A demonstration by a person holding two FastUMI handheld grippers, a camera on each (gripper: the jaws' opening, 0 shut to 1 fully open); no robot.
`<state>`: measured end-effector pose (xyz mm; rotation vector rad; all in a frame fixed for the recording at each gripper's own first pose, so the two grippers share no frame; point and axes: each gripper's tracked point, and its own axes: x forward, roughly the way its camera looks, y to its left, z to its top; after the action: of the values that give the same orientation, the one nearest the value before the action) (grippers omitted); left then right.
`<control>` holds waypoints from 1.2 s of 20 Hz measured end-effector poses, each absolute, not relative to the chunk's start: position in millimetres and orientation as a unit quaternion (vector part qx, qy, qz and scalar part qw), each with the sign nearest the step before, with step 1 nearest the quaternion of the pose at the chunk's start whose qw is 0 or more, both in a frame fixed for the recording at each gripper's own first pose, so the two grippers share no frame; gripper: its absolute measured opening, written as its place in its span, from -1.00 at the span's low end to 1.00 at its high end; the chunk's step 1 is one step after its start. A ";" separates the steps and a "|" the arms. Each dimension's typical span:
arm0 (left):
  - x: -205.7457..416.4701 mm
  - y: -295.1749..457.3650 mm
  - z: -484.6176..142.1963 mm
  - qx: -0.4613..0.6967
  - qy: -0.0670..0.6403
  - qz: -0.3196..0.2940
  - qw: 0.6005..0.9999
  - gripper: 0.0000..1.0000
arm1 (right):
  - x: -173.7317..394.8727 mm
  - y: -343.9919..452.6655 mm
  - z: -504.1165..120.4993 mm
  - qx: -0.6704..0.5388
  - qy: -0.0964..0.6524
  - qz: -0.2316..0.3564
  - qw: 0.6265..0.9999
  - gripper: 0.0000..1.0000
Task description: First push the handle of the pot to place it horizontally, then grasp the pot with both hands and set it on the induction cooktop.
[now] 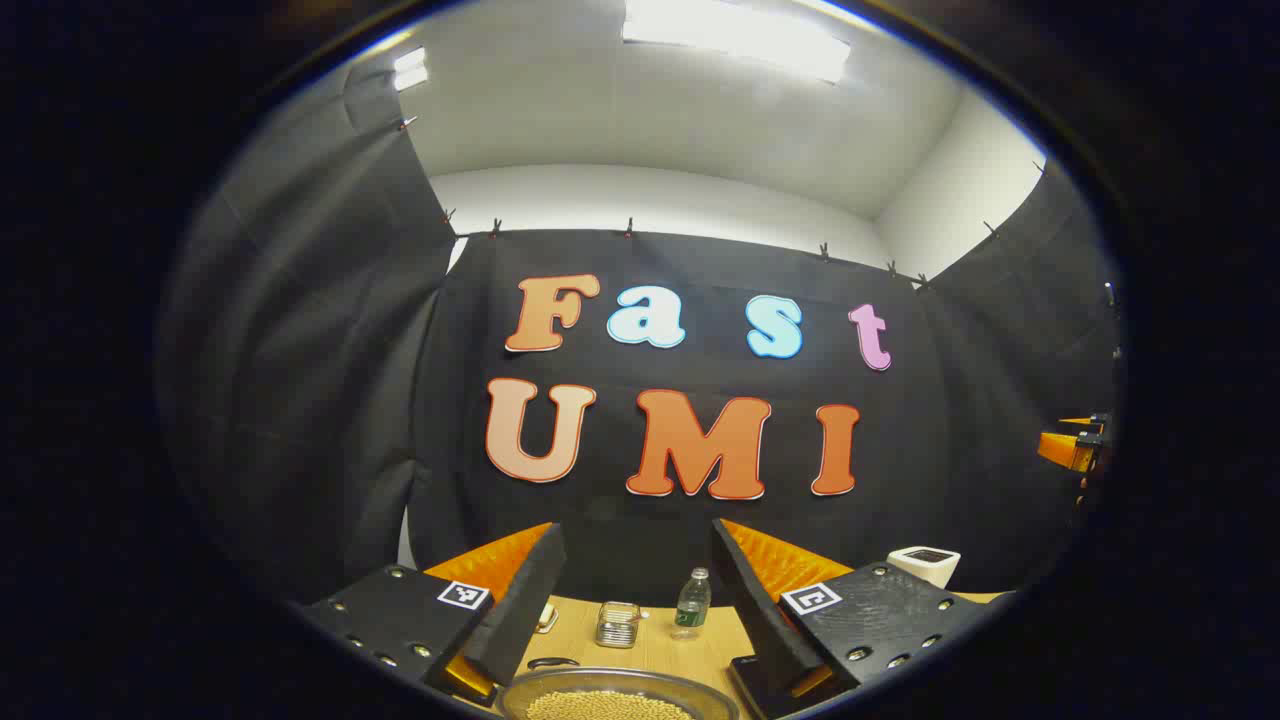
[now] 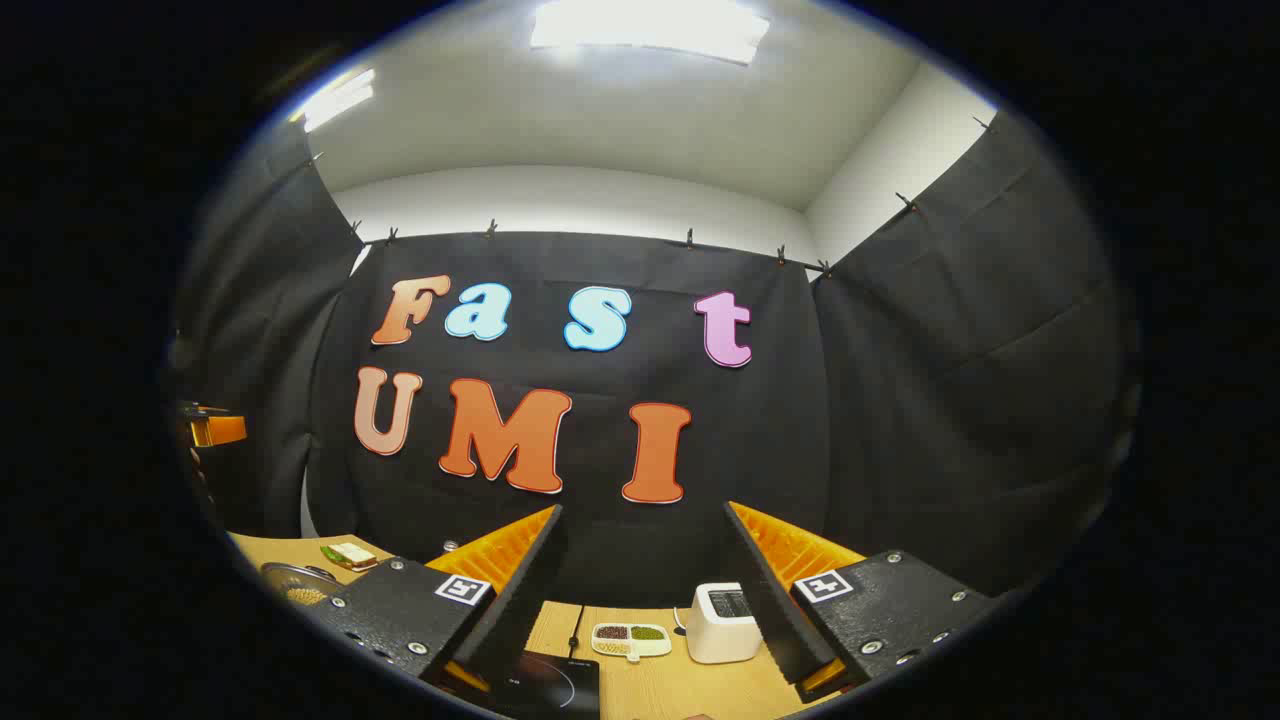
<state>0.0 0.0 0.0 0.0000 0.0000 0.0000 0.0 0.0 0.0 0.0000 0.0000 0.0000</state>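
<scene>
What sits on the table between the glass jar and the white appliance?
In the left gripper view, a small clear bottle stands between the glass jar and the white appliance, closer to the jar.

No legible text, seemingly.

We see the left gripper (image 1: 635, 600) raised above the wooden table (image 1: 575, 635) with its fingers spread and nothing between them; past them a glass jar (image 1: 618, 623) and a plastic bottle (image 1: 692, 603) stand close together on the table, with bare wood between the jar and the pot (image 1: 615, 697) in front of it. The right gripper (image 2: 640, 590) is likewise spread and unblocked, above the induction cooktop (image 2: 545, 684). Behind the cooktop sit a divided dish (image 2: 631, 640) and a white appliance (image 2: 722, 622), with bare table to the cooktop's right.
</scene>
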 end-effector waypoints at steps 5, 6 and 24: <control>2.5 -16.1 6.4 -0.012 -0.023 -0.006 1.000 0.76 | -4.0 -16.3 5.9 -0.004 -0.010 -0.006 1.000 0.90; 2.3 -19.4 8.5 -0.018 -0.029 -0.009 0.999 0.76 | -4.8 -19.8 5.1 -0.005 -0.010 -0.009 1.000 0.90; 4.0 -48.8 6.2 -0.027 -0.045 -0.034 0.998 0.80 | -14.3 -44.3 -1.3 -0.002 -0.009 -0.013 1.000 0.90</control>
<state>4.0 -48.8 6.2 -0.0532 -0.0907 -0.0681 -14.3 -44.3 -1.3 -0.0033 -0.0187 -0.0262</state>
